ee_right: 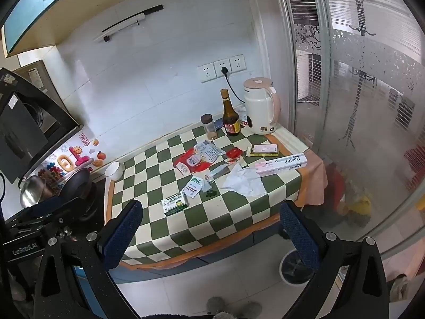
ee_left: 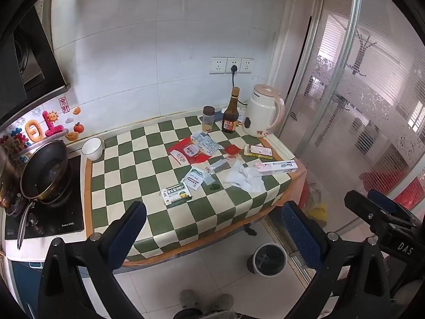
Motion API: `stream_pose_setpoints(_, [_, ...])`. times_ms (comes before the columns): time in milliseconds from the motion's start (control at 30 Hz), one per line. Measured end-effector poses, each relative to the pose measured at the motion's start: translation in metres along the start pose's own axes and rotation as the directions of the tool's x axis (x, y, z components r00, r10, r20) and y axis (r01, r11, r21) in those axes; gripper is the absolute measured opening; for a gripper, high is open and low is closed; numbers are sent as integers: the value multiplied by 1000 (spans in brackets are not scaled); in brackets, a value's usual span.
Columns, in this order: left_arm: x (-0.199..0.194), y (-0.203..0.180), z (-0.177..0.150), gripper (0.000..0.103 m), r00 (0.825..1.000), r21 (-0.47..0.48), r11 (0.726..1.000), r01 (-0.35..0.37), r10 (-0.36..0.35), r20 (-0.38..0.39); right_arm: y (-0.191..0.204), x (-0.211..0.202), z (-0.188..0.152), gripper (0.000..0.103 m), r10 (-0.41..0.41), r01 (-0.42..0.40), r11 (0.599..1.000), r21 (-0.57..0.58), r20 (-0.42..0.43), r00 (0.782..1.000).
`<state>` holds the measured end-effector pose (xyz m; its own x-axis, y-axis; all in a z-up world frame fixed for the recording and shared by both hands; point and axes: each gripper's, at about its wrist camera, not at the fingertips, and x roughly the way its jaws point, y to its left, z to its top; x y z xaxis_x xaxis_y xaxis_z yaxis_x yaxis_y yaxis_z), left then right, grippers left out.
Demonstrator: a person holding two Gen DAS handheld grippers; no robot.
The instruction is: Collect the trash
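Worktop (ee_left: pixel 124 186): wrappers (ee_left: pixel 195 148) mid, kettle (ee_left: pixel 261 111) back right.
Floor: bin (ee_left: pixel 268 259) before worktop.
Stove (ee_left: pixel 45 212): left.

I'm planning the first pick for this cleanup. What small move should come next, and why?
Probably ease the right hand-held gripper forward and down toward the green-and-white box. Both the right and the left hand-held gripper are open and empty, short of the checkered table, and that box lies nearest its front edge. The trash bin stands on the floor below.
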<state>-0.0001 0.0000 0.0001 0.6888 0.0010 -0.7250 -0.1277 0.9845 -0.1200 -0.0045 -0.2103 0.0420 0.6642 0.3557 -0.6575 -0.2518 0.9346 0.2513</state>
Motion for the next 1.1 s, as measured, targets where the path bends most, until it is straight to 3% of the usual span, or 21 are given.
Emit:
stream_pose_setpoints(400, [2, -4, 3, 103, 1000, -5, 1000, 17, -17, 6, -3, 1, 0, 103, -1, 1, 1000, 3, -3, 1000])
stream_pose_setpoints(633, [5, 5, 6, 103, 994, -53, 993, 106, -106, 6, 1, 2, 6, 103, 11, -11, 1000, 6, -1, 1000])
stream_pose_setpoints(1100, [0, 10, 10, 103, 995, -60, 994, 97, -96, 14, 3, 5, 9, 103, 39, -39, 999, 4, 0, 999])
